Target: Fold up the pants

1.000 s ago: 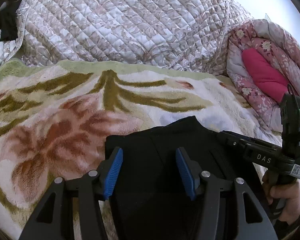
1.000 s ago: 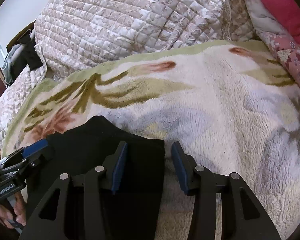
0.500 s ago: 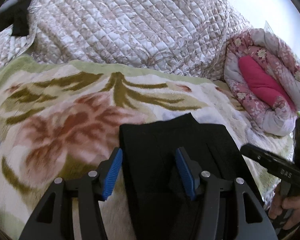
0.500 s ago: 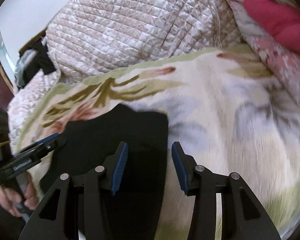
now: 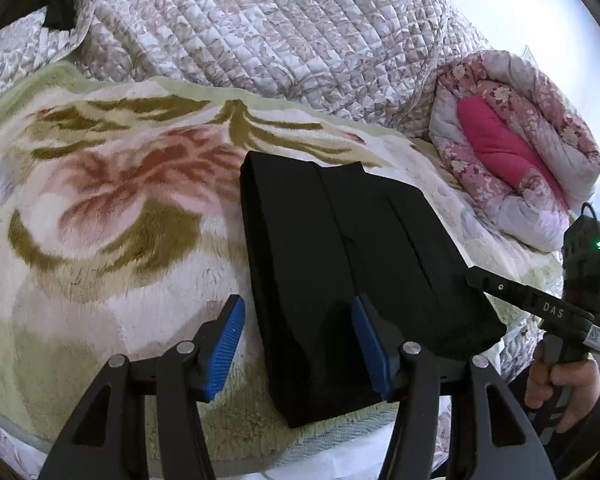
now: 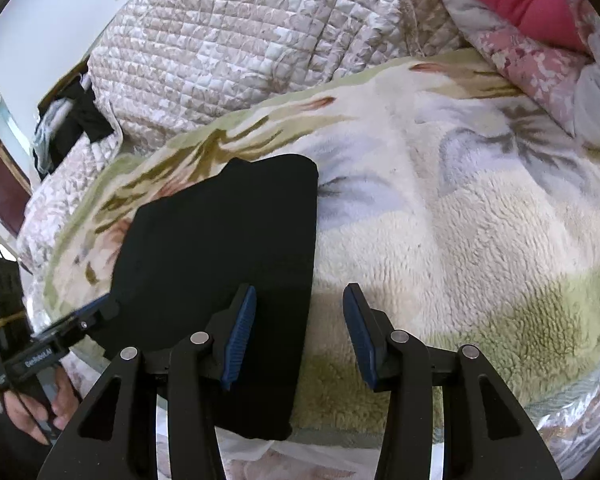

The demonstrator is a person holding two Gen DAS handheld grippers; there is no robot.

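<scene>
The black pants (image 5: 340,256) lie folded into a flat rectangle on the floral fleece blanket (image 5: 112,208), near its front edge. They also show in the right wrist view (image 6: 228,264). My left gripper (image 5: 298,340) is open and empty, held just above the near left edge of the pants. My right gripper (image 6: 300,336) is open and empty over the near right edge of the pants. Each gripper shows in the other's view, the right one (image 5: 500,288) at the pants' right side, the left one (image 6: 80,320) at their left side.
A quilted beige bedspread (image 5: 260,28) is heaped behind the blanket. A rolled pink floral quilt (image 5: 516,152) lies at the right. Dark clothes (image 6: 72,120) lie at the far left. The bed's front edge (image 6: 340,444) runs just below the pants.
Both grippers have drawn back and up from the pants, so the whole folded rectangle now shows. Both stay open and empty.
</scene>
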